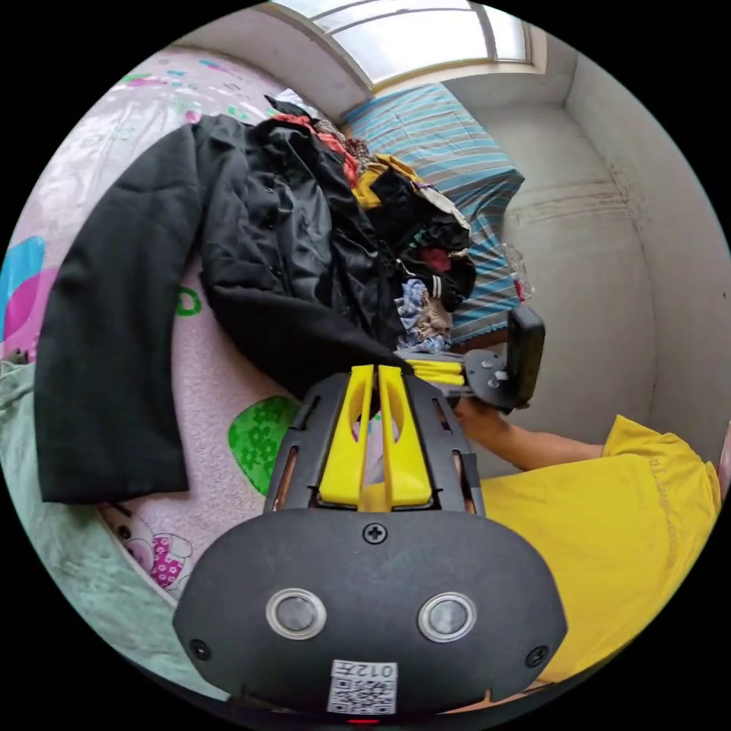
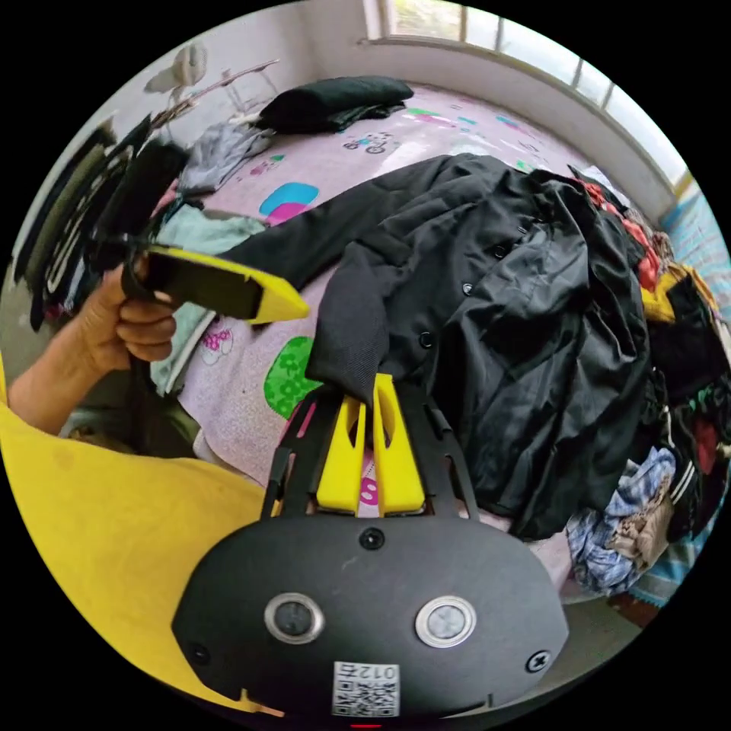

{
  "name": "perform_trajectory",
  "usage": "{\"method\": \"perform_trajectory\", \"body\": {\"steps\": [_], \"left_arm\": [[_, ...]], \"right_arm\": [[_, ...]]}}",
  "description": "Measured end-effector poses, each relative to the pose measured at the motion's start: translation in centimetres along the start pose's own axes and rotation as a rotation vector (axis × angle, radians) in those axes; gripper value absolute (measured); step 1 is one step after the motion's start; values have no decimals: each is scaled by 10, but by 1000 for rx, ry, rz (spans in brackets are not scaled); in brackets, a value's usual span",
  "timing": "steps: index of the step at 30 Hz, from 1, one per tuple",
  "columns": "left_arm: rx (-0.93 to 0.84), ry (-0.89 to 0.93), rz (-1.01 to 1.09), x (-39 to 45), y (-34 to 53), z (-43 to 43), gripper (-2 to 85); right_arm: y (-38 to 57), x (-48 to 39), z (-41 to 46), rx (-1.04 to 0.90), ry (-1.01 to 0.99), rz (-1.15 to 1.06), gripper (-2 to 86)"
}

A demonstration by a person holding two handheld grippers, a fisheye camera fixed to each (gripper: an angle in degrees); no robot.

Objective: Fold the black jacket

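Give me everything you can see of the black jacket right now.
The black jacket lies spread and rumpled on the pink printed bedcover, front open with glossy lining showing and dark buttons along the edge. The outer cloth looks matte and woven. One sleeve stretches flat across the cover; the other sleeve's cuff is pinched in the right claw. Its far side rests against a heap of mixed clothes.

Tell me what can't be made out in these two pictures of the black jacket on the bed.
- Right gripper view: whether the right tongs pinch the sleeve cuff; the cloth covers their tips.
- Both views: the black jacket far side, buried under the clothes pile.
- Left gripper view: the left tongs look shut on nothing, but their tips overlap the jacket hem.
- Right gripper view: the person's hand hides the other gripper's body.
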State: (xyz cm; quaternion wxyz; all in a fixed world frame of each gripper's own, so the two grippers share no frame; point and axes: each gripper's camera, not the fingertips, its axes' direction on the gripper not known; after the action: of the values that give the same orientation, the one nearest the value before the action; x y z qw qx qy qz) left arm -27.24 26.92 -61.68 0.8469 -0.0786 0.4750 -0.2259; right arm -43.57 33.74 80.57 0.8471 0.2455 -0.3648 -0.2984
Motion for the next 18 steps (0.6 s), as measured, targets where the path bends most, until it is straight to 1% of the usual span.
{"method": "perform_trajectory", "body": {"steps": [1,2,4,7,11,13,15,18], "left_arm": [[19,-82,0,-5,11,-7,45],[13,-206,4,-8,22,-8,61],[-36,-342,15,-8,37,-1,86],[-76,-358,77,7,53,23,118],[-43,-413,161,47,64,54,143],[-10,-390,175,59,68,61,148],[9,-350,181,68,71,65,150],[10,-370,185,74,74,73,143]], "right_arm": [[-3,10,-5,6,-10,33,24],[-7,29,-16,19,-45,92,23],[-13,52,-34,48,-108,163,21],[-24,73,-57,78,-172,232,21],[-37,75,-72,81,-214,264,21],[-43,66,-74,53,-176,242,21],[-51,51,-74,11,-90,181,19],[-58,34,-74,-14,-14,106,19]]}}
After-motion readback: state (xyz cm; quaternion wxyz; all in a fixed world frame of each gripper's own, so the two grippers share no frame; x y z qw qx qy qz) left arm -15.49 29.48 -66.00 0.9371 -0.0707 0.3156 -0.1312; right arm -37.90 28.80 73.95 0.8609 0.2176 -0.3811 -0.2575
